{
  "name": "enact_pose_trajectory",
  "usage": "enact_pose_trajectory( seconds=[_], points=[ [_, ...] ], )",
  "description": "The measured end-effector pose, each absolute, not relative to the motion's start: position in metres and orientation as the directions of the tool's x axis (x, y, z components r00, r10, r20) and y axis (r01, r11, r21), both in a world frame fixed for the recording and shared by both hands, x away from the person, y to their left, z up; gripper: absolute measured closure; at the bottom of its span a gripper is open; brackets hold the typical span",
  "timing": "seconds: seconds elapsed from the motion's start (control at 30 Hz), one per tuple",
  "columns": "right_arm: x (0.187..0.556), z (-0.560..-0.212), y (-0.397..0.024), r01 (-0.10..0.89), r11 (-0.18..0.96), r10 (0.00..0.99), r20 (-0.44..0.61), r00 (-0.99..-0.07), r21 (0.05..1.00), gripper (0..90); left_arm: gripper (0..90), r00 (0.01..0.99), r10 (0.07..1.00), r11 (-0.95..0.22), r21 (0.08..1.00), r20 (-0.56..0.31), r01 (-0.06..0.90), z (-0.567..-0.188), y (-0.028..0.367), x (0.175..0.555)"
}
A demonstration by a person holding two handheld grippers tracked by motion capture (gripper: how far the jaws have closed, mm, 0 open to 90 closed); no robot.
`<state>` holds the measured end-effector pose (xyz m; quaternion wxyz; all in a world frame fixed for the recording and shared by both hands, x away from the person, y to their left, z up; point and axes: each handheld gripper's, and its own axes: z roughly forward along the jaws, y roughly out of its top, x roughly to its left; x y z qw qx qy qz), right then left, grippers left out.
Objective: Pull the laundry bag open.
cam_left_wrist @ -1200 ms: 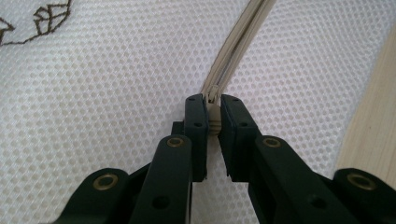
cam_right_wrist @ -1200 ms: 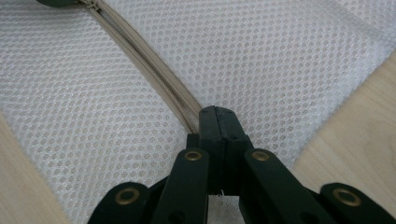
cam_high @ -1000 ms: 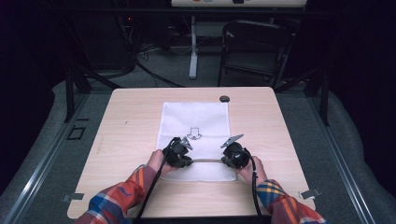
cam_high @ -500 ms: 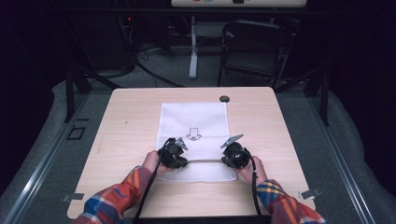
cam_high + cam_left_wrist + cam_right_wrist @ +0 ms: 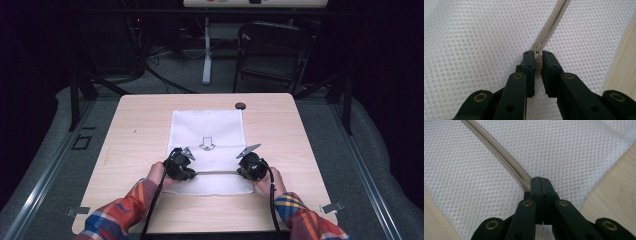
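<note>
Left gripper (image 5: 186, 167): I had it low over the near part of the white mesh bag (image 5: 207, 130), jaws drawn in tight around the beige zipper pull (image 5: 538, 65).
Left grip: the two black pads (image 5: 528, 65) squeezed that pull from either side, and a sliver of beige showed between them in the left gripper view.
Right gripper (image 5: 246, 166): I had it off to the right of my left one, down on the same zipper line, jaws pressed fully together.
Right grip: the pads met on the zipper (image 5: 499, 152) where it ran in under their tips; in the right gripper view I saw no gap between them.
Zipper: a beige strip stretched straight between my two grippers in the high view, running away from each set of jaws across the mesh.
Zipper at left: ahead of my left jaws it curved up and off to the right, its two beige tapes lying side by side.
Zipper at right: ahead of my right jaws it ran up and away to the left.
Mesh bag: it lay flat on the wooden table (image 5: 135, 150), spreading out ahead of both grippers, with a strip of it on my side of the zipper too.
Arrow mark (image 5: 206, 144): printed on the bag just beyond and between my grippers.
Small dark round thing (image 5: 240, 105): on the table past the bag's far right corner, well apart from both grippers.
Hands: each wrapped around its gripper body, plaid sleeves (image 5: 117, 215) behind them.
</note>
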<state>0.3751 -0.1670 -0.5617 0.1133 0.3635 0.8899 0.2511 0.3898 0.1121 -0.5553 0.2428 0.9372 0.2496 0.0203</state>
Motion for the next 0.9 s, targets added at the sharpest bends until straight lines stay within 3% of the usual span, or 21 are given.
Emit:
enact_pose_trajectory(
  seconds=[0.9],
  points=[
    [0.376, -0.560, -0.165, 0.592, 0.621, 0.703, -0.029, -0.711, 0.514, 90.0, 81.4, 0.833, 0.548, -0.723, 0.456, -0.080, 0.519, -0.555, 0.140, 0.386]
  ],
)
